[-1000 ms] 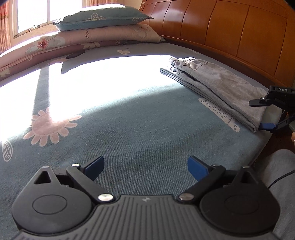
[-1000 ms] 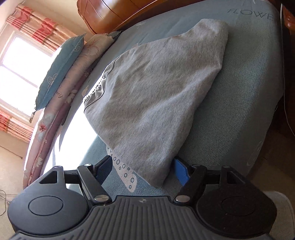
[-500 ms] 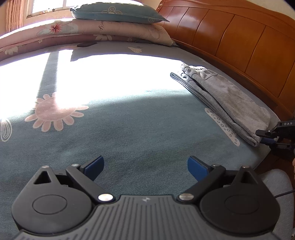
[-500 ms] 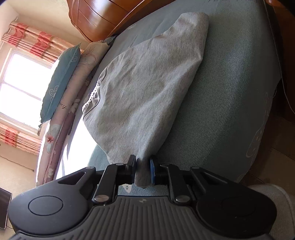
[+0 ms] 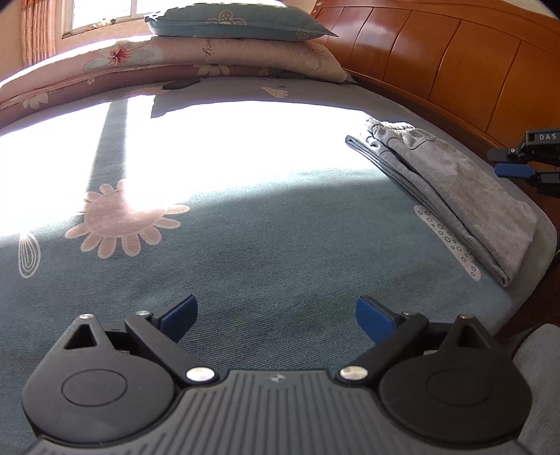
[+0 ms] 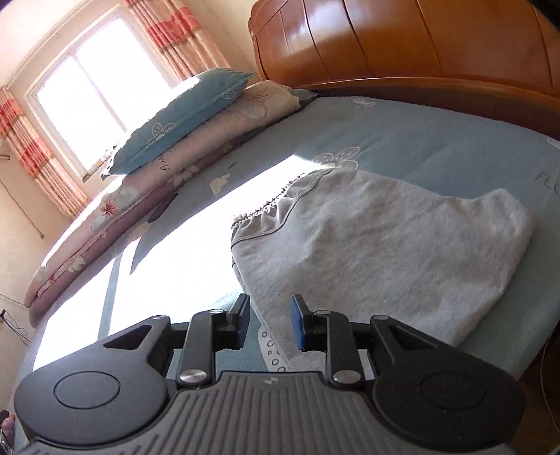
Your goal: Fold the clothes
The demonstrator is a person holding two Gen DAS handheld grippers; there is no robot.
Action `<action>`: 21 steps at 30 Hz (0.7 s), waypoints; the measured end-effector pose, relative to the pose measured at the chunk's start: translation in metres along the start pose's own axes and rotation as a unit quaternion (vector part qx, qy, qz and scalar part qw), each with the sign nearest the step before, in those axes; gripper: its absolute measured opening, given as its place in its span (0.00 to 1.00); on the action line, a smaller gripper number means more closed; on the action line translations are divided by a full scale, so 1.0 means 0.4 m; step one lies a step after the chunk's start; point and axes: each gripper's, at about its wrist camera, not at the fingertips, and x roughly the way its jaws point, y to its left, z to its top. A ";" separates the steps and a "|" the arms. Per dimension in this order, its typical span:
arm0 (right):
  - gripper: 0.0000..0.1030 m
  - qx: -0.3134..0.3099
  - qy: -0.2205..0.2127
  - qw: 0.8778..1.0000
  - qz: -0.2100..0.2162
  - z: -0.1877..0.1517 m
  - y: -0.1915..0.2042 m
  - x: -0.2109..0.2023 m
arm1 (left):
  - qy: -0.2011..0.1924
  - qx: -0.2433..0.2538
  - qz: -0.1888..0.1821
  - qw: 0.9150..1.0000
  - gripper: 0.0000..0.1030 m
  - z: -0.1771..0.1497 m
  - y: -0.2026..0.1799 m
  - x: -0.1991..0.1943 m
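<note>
Two views: left wrist first, then right wrist.

Left wrist, left gripper (image 5: 274, 315): at 6 o'clock of the view, jaws spread wide, nothing between the blue pads, only bare sheet under them.
Left wrist, grey garment (image 5: 451, 196): folded into a long narrow stack at 3 o'clock, lying flat on the blue bed sheet (image 5: 266, 252) close to the mattress edge; its gathered waistband end points toward 1 o'clock.
Left wrist, right gripper (image 5: 518, 164): partly in view at the right edge, 3 o'clock, above and beside the garment, apart from it; one blue pad shows, nothing seen on it.
Left wrist, bedding: teal pillow (image 5: 238, 21) stacked on a pink floral quilt (image 5: 196, 59) at 12 o'clock; wooden headboard (image 5: 448, 66) at 1 to 2 o'clock.
Left wrist, light: bright sun patch across the sheet from 9 to 12 o'clock.

Right wrist, right gripper (image 6: 269, 320): at 6 o'clock, jaws narrowly apart after just opening again; the cloth seen in the gap lies on the bed below and the pads do not press on it.
Right wrist, grey garment (image 6: 378, 252): spread from centre to 3 o'clock on the sheet, waistband toward 11 o'clock, rounded fold at 3 o'clock.
Right wrist, bedding: pillow (image 6: 182, 119) and quilt (image 6: 196, 161) at 10 o'clock; window (image 6: 87, 101) with striped curtains (image 6: 175, 38) at 10 to 11 o'clock.
</note>
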 end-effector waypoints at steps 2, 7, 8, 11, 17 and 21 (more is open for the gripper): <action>0.28 -0.035 0.011 0.999 -0.014 0.026 0.022 0.082 | 0.001 0.003 0.010 1.000 0.94 -0.001 0.002 -0.002; 0.28 -0.110 0.064 0.990 -0.058 -0.002 0.048 0.276 | 0.008 0.023 0.034 0.999 0.94 -0.005 0.010 0.011; 0.28 -0.128 0.061 0.988 -0.062 -0.015 0.051 0.286 | 0.011 0.027 0.037 0.999 0.94 -0.005 0.010 0.018; 0.30 -0.152 0.056 0.985 -0.061 -0.022 0.060 0.283 | 0.025 0.031 0.036 0.999 0.94 -0.004 0.012 0.044; 0.30 -0.156 0.032 0.987 -0.029 0.078 0.107 0.268 | 0.028 0.029 0.028 0.999 0.94 0.001 0.000 0.073; 0.30 -0.175 0.033 0.983 -0.039 0.134 0.148 0.377 | 0.032 0.042 0.033 0.998 0.94 0.002 -0.006 0.077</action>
